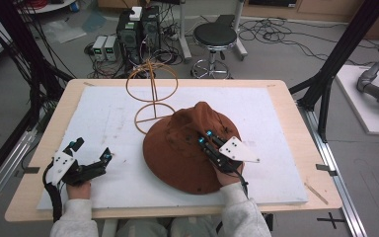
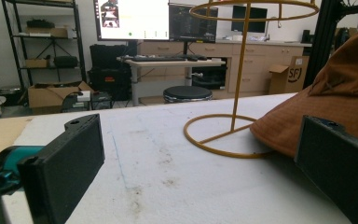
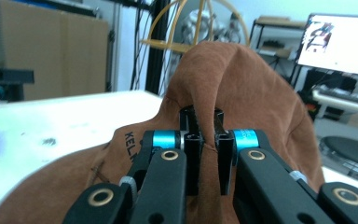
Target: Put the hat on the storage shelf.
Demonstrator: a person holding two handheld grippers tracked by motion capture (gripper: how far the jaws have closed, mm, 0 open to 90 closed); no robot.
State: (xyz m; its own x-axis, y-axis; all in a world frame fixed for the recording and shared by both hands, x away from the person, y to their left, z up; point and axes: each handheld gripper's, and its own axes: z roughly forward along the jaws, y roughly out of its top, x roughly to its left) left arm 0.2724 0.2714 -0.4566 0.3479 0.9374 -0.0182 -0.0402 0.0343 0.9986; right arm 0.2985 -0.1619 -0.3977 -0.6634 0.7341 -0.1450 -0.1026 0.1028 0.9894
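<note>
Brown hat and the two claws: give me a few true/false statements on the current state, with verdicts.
1. The right claw is shut on a fold of the brown hat. True.
2. The left claw is pinching the hat's brim. False: it is open, on the white board, apart from the hat.
3. The hat hangs on the gold wire stand. False: it lies on the board, its brim against the stand's base ring.
4. The wire stand is upright. True.
5. A black stool stands on the floor beyond the table. True.
</note>
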